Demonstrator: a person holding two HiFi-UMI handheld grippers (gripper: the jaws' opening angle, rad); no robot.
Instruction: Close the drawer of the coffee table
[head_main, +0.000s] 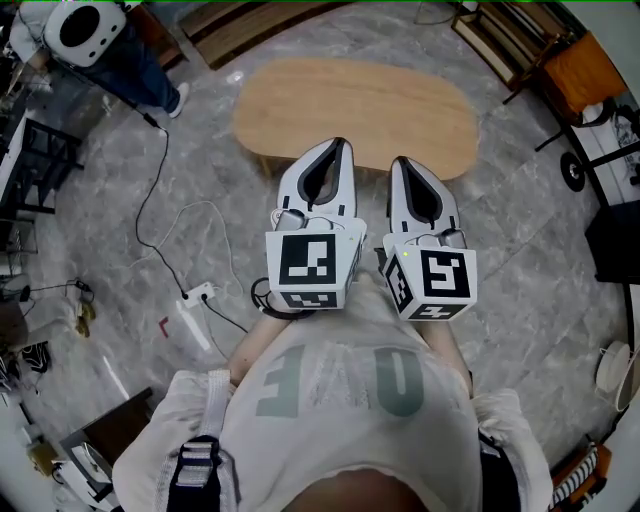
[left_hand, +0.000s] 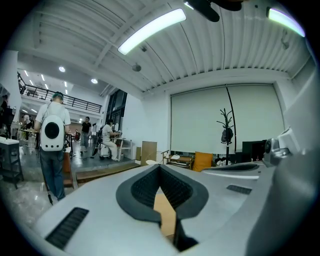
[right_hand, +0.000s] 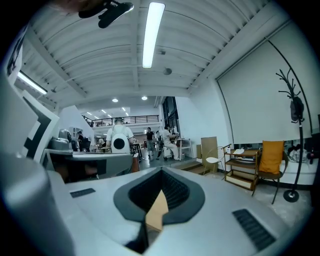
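Closed left tool and right tool overlap coffee table; shirt lettering illegible.

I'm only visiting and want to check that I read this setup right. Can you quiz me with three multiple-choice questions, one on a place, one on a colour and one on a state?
1. Where is the coffee table relative to the left tool and the right tool?
A. Behind the person
B. Ahead of their tips, on the floor
C. Up on a shelf

2. What colour is the table's top?
A. Light wood
B. Black
C. Red

3. How do the left tool's jaws stand?
A. Wide apart
B. Clamped on a cup
C. Together, holding nothing

Answers:
1 B: the head view shows the table just beyond both tools.
2 A: the oval top is pale tan wood.
3 C: the left gripper view shows the jaws meeting, with only the table seen past them.
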